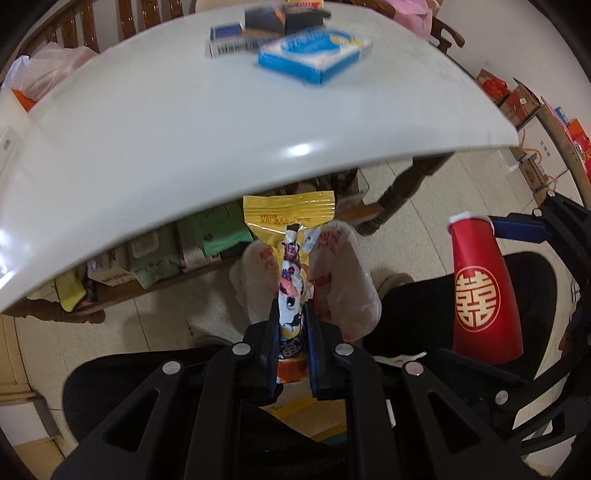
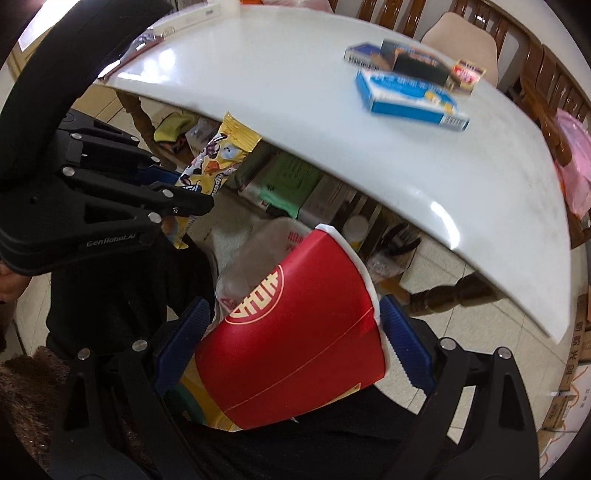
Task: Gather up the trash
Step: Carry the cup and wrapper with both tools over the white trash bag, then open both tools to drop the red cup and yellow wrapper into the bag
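Observation:
My left gripper (image 1: 291, 314) is shut on a yellow snack wrapper (image 1: 290, 236) with a cartoon print, held upright below the white table's edge (image 1: 184, 147). The wrapper also shows in the right wrist view (image 2: 218, 155), with the left gripper (image 2: 192, 201) beside it. My right gripper (image 2: 295, 325) is shut on a red paper cup (image 2: 295, 339) with a gold emblem; the cup also shows in the left wrist view (image 1: 484, 291). A translucent plastic bag (image 1: 347, 280) hangs open below the wrapper, also seen behind the cup (image 2: 258, 258).
On the table lie a blue-and-white box (image 1: 314, 55), also in the right wrist view (image 2: 410, 98), and several dark small boxes (image 1: 280, 20). Clutter sits on a shelf under the table (image 1: 207, 240). Wooden chairs (image 2: 535, 66) and a pink bag (image 2: 572, 158) stand beyond.

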A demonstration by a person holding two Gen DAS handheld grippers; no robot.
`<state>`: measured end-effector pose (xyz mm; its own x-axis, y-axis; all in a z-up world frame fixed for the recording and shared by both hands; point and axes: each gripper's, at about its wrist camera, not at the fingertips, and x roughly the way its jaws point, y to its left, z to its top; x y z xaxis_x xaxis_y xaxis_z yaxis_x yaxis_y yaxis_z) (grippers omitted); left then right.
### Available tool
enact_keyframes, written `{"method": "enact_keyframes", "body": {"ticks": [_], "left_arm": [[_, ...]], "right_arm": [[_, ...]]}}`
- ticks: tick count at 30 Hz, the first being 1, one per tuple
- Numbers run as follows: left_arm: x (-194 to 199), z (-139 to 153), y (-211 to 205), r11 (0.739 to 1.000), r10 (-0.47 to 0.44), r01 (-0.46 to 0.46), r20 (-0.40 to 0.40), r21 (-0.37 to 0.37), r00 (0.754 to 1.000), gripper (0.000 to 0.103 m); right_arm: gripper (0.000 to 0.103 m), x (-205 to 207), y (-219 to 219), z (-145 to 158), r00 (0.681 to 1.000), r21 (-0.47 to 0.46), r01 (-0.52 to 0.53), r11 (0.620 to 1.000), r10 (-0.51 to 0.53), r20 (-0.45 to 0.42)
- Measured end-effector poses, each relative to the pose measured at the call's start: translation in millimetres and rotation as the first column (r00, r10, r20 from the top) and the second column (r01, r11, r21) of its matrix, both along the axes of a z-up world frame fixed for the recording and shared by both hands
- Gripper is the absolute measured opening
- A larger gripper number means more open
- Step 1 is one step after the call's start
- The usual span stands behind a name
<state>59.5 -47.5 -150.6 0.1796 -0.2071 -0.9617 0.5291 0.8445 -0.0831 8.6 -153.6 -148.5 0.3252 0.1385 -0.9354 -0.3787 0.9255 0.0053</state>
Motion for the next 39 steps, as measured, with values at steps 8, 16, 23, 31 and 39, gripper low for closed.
{"method": "enact_keyframes", "body": {"ticks": [8, 16, 23, 31, 39], "left_arm": [[-3, -52, -1, 0.999, -0.037, 0.036, -0.078, -0.021, 0.996, 0.013], [16, -116, -8, 0.999, -0.044, 0.040, -0.187, -0.028, 0.981, 0.013], [37, -174, -11, 1.000, 0.003, -0.004, -0.292, -0.003, 0.956, 0.013], [60, -219, -22, 0.999, 0.039, -0.030, -0.363, 0.032, 0.931, 0.013], [67, -258, -25, 0.998, 0.051, -0.026, -0.428, 0.064, 0.902, 0.013]], "right_arm": [[0.091, 8, 0, -49, 0.998, 0.024, 0.037, 0.999, -0.036, -0.052], [0.091, 21, 0, -99, 0.993, 0.010, 0.063, 0.998, -0.062, -0.098], [0.091, 39, -1, -160, 0.979, 0.004, 0.077, 0.997, -0.075, -0.189], [0.091, 61, 0, -224, 0.953, -0.001, 0.088, 0.996, -0.085, -0.289], [0.091, 70, 4, -249, 0.940, 0.007, 0.084, 0.996, -0.077, -0.332]]}}
